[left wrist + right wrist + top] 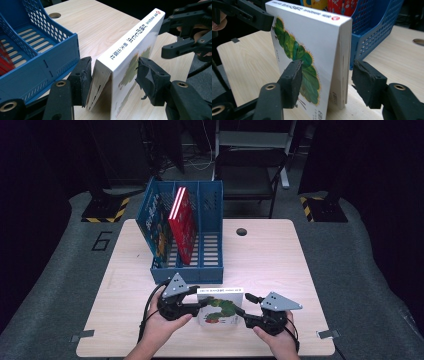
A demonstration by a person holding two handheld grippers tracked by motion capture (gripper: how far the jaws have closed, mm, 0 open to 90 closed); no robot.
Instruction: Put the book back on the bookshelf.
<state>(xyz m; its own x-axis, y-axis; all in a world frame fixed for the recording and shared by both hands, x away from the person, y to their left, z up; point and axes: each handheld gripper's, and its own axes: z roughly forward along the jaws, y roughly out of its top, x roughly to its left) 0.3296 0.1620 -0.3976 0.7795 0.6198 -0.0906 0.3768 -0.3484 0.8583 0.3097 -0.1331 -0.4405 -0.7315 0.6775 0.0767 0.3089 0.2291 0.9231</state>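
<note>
A white book [220, 307] with a green caterpillar on its cover stands on edge, spine up, near the table's front edge. My left gripper [200, 302] comes in from its left end and my right gripper [242, 306] from its right end. In the left gripper view the book [130, 50] sits between my left gripper [115, 77] jaws, with a gap beside the right pad. In the right gripper view my right gripper [329, 80] straddles the book [312, 40] too, its right pad well off the pages. Both are open.
A blue file rack [185, 270] stands just behind the book, holding a red book [182, 225] and a blue picture book [155, 227]. The wooden table [270, 255] has a cable hole [241, 231]. A chair [250, 170] stands beyond the far edge.
</note>
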